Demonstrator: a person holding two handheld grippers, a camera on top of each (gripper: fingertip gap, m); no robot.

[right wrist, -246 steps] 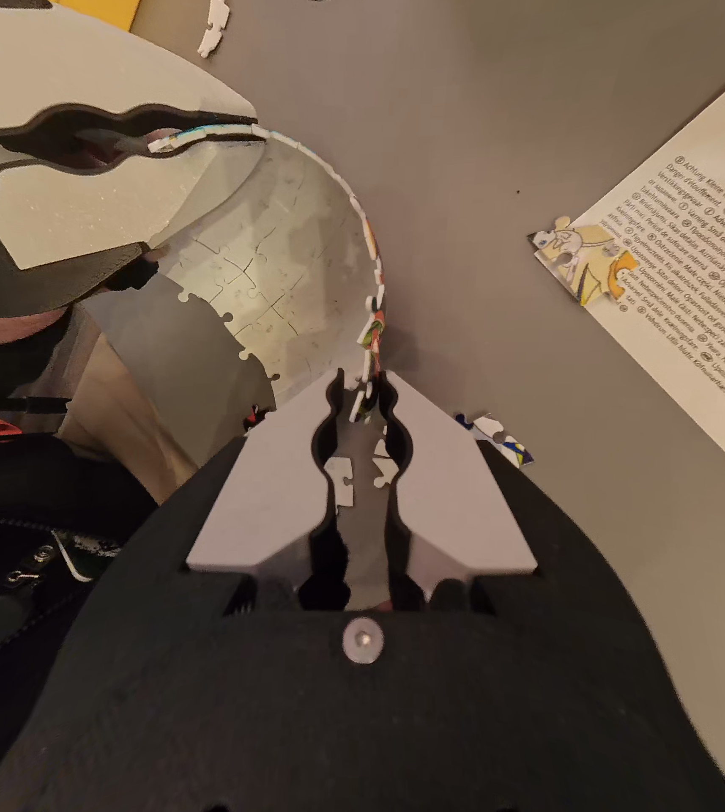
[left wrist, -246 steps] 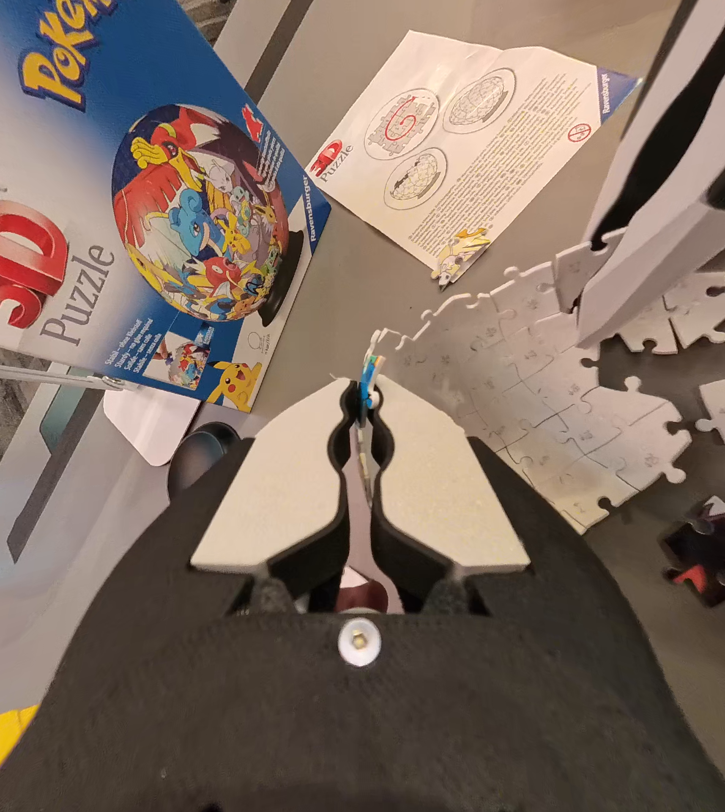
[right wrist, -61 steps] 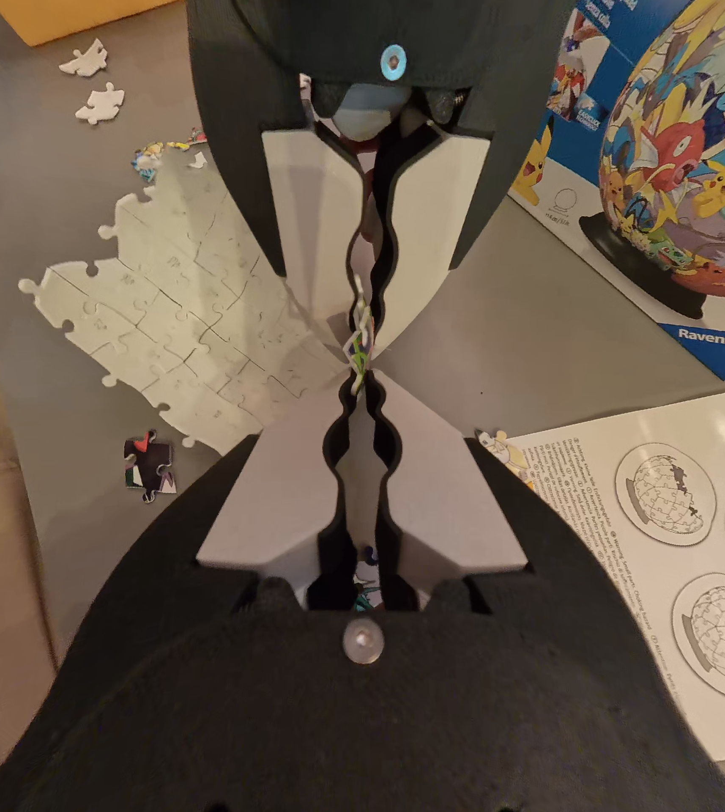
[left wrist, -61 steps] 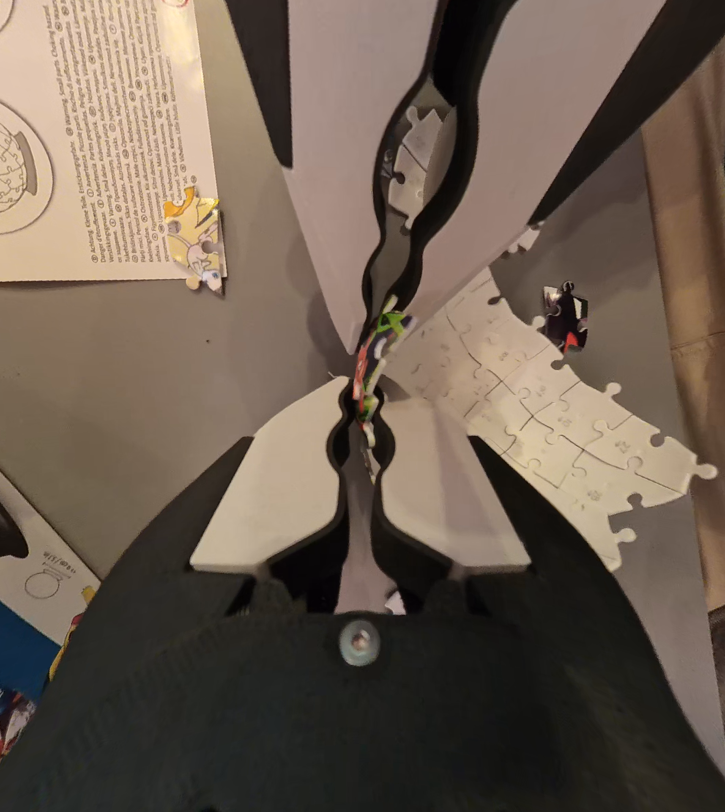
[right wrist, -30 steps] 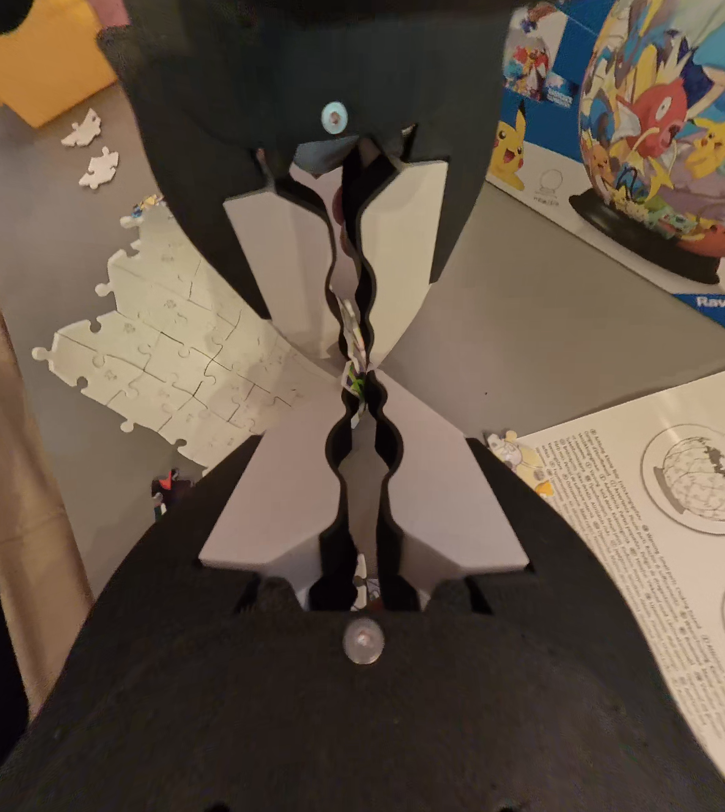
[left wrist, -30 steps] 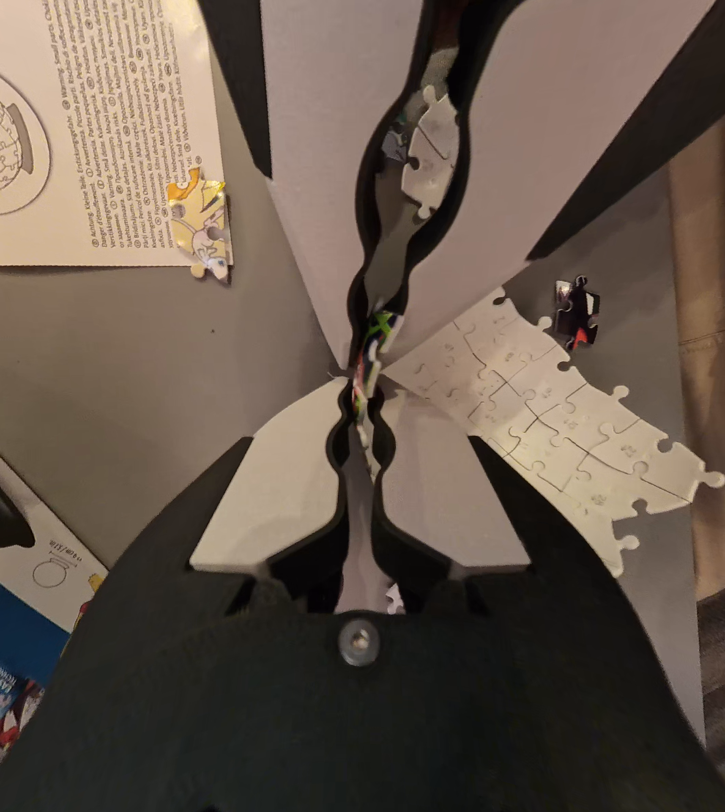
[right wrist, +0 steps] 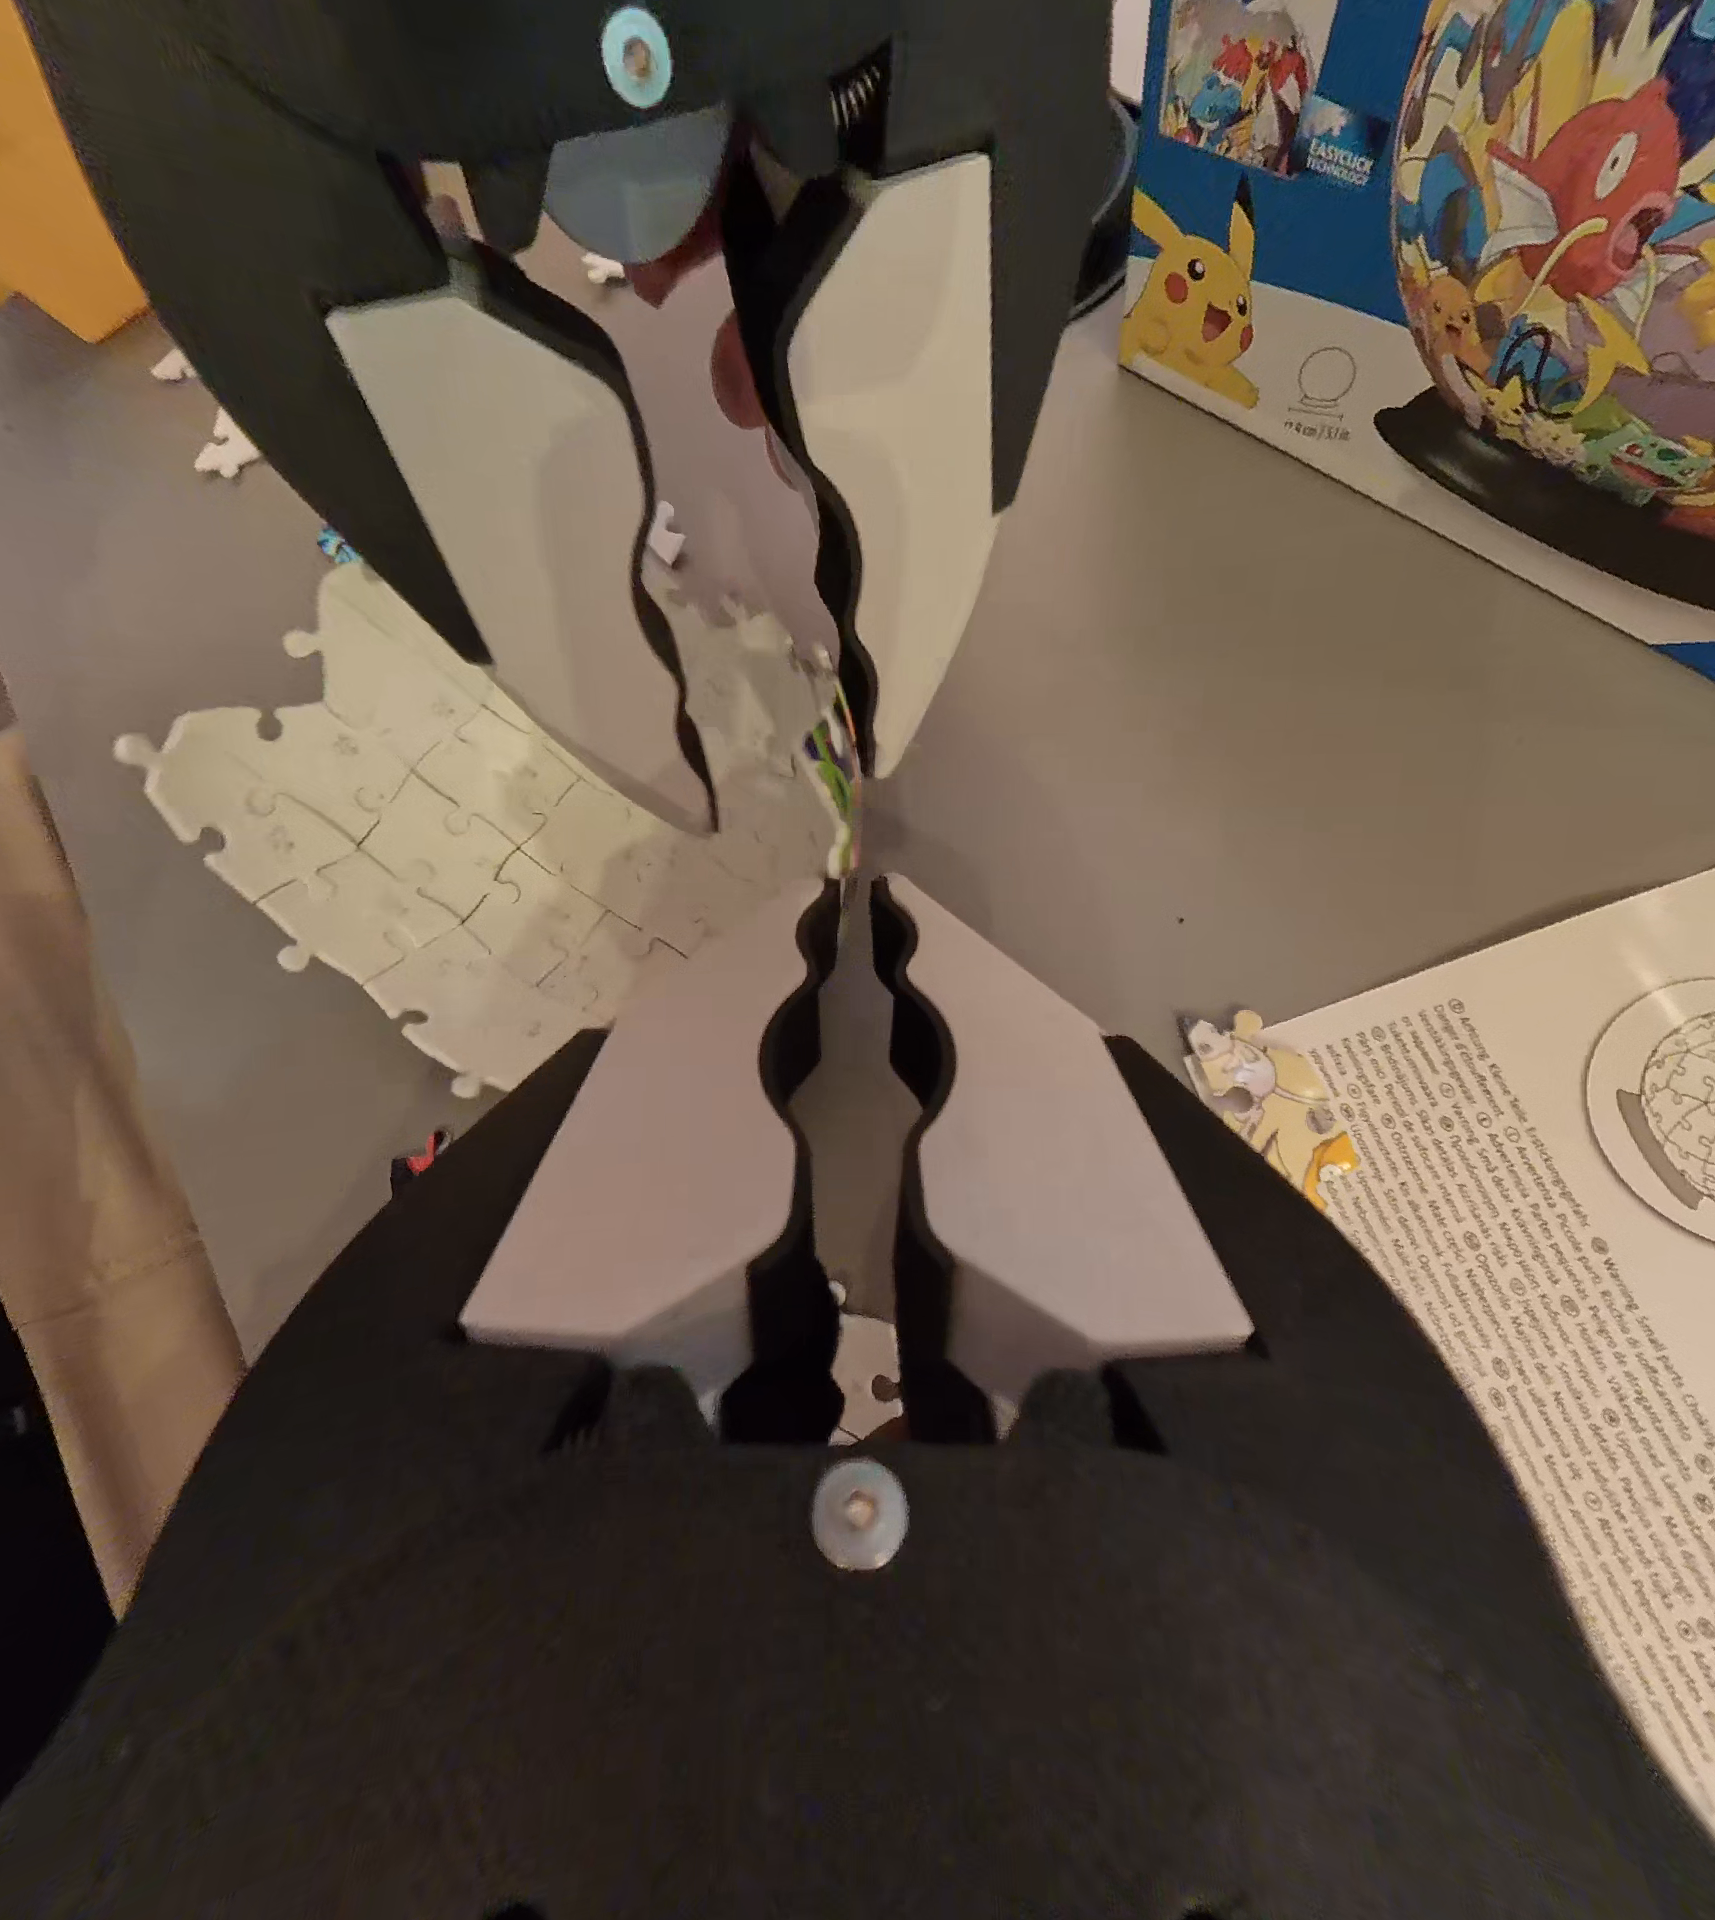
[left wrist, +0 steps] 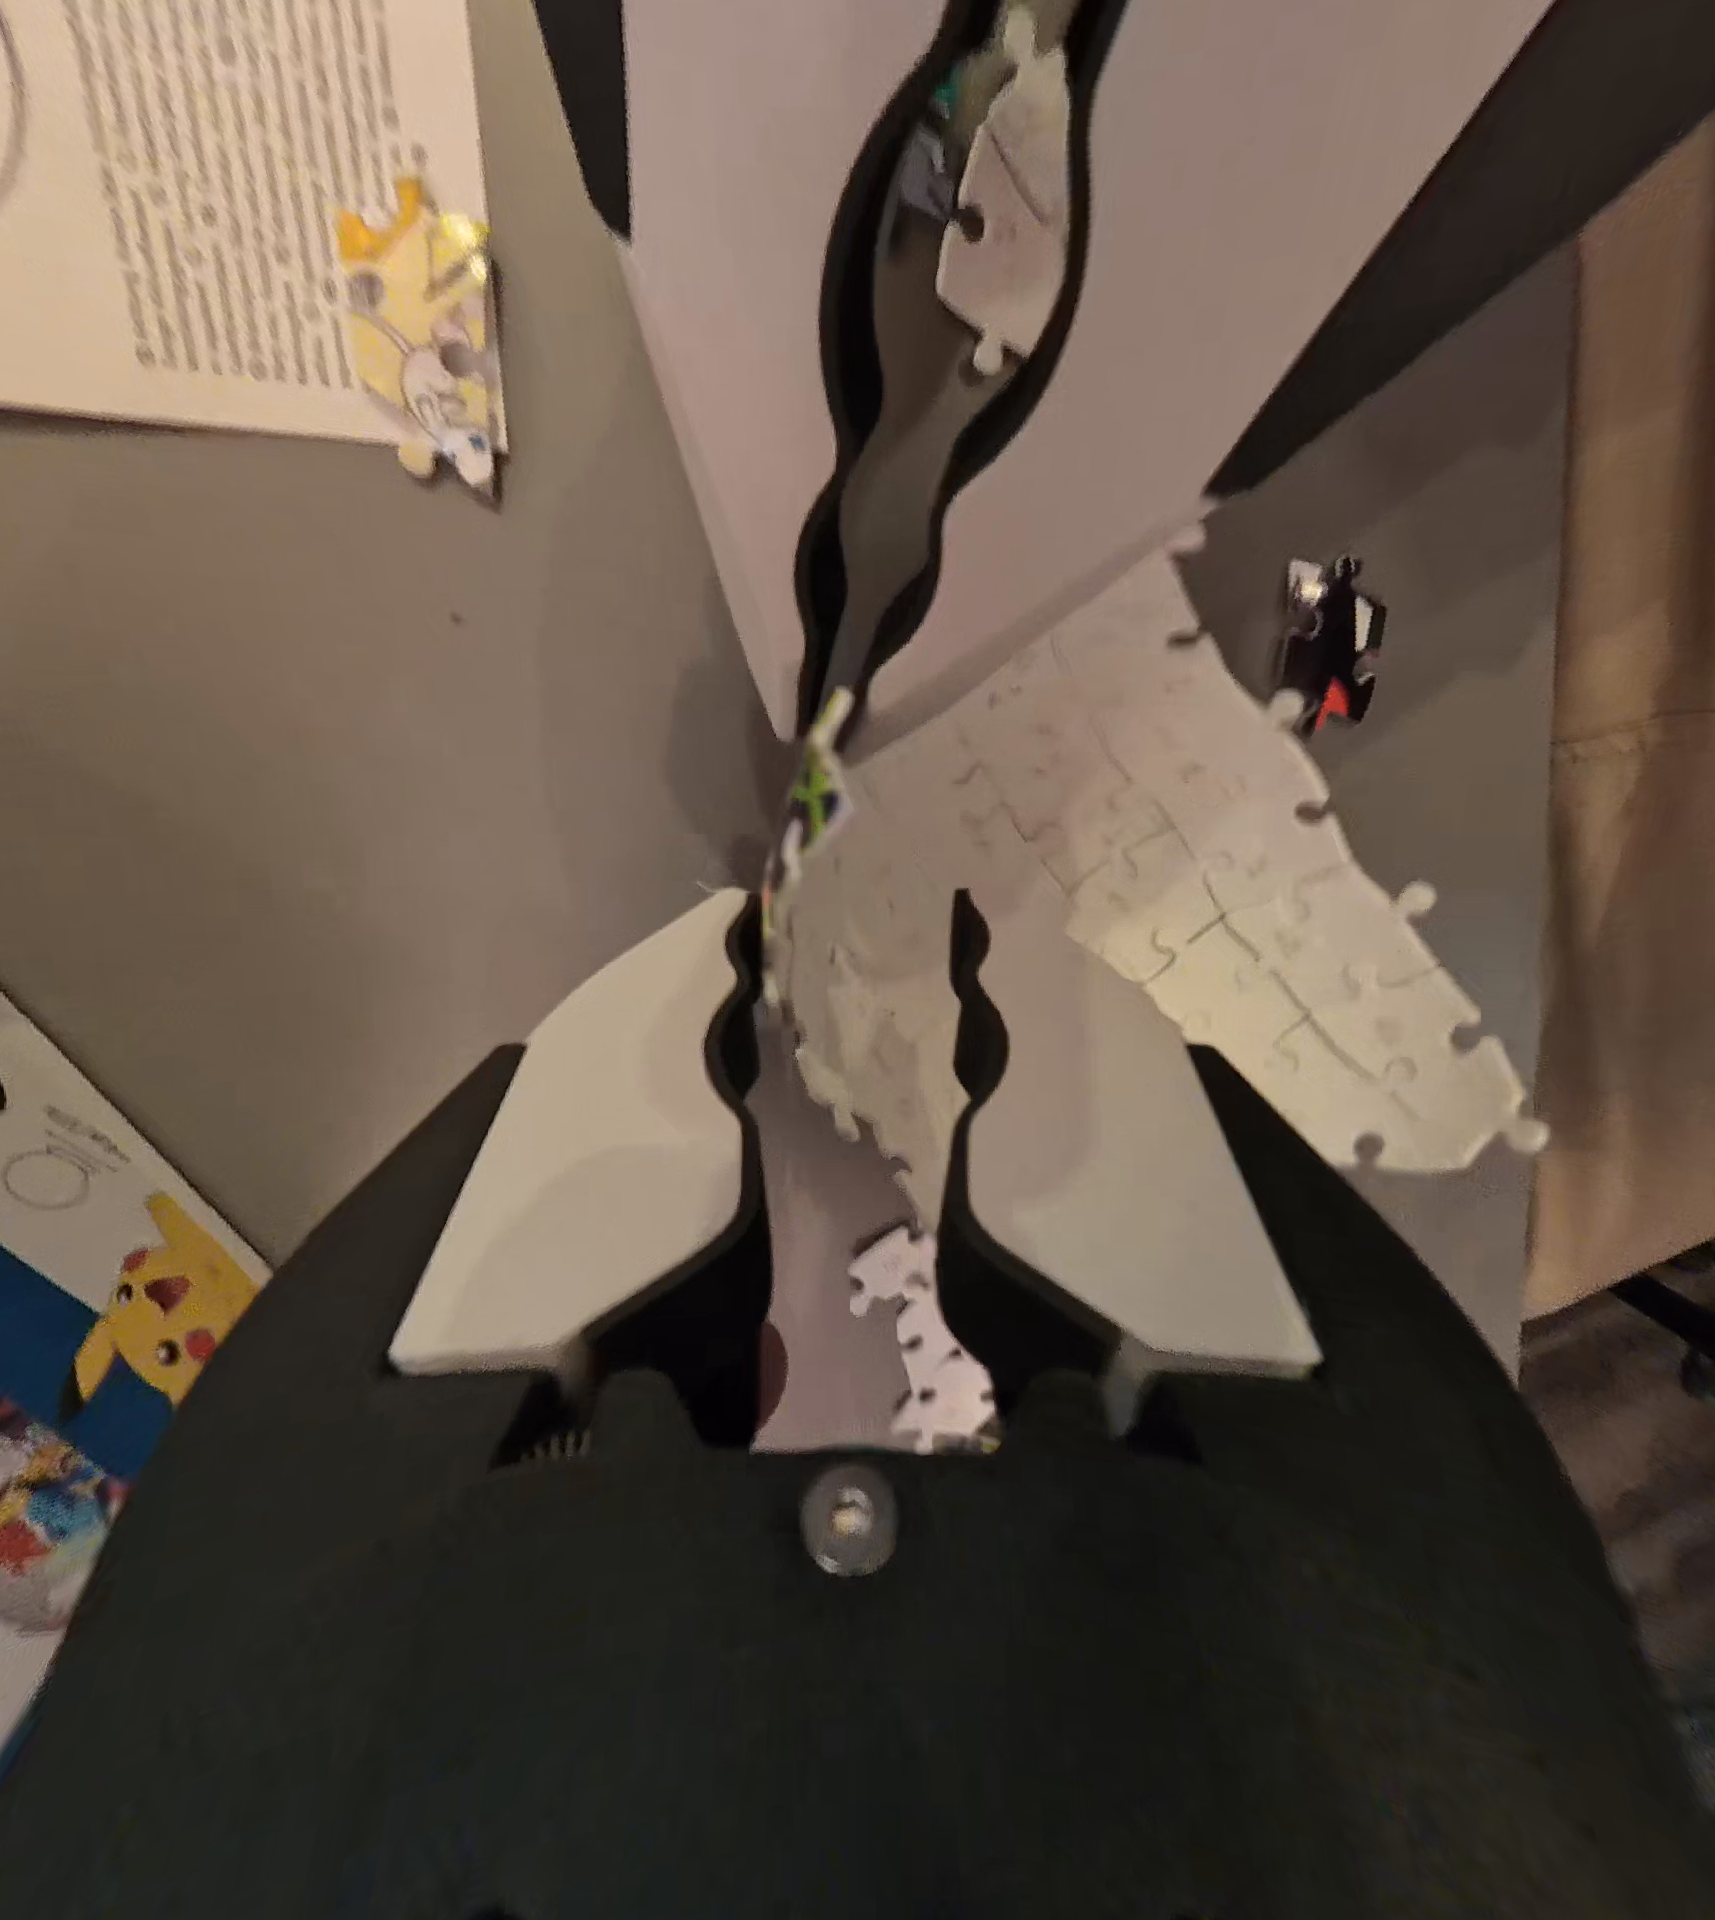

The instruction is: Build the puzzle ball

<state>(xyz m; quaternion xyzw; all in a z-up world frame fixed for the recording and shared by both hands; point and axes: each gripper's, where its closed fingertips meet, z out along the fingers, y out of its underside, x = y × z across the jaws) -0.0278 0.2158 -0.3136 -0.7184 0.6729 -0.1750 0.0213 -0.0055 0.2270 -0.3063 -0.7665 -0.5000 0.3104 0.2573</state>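
Note:
A curved white section of joined puzzle pieces point(left wrist: 1248, 935) is held on edge over the grey table point(left wrist: 209, 727), blank backs toward both cameras, printed side showing only along its edge. It also shows in the right wrist view point(right wrist: 417, 831). My left gripper point(left wrist: 858, 904) is open, its fingers standing either side of the section's edge. My right gripper point(right wrist: 851, 888) is shut on that same edge, tip to tip with the left one. The right gripper point(left wrist: 827, 717) comes in from the top of the left view, and the left gripper point(right wrist: 780, 800) from the top of the right view.
A printed instruction sheet point(right wrist: 1559, 1247) lies on the table with a yellow piece point(right wrist: 1258, 1091) at its corner. The blue puzzle box point(right wrist: 1455, 260) stands beyond it. A dark loose piece point(left wrist: 1336, 644) and white pieces point(left wrist: 915, 1330) lie nearby. Beige cloth point(left wrist: 1663, 727) hangs along the table's edge. The tips of both grippers are at nearly the same place.
My left gripper has opened and let go of the section's edge. The right gripper still grips it. Eight seconds ago both grippers held the section from farther apart.

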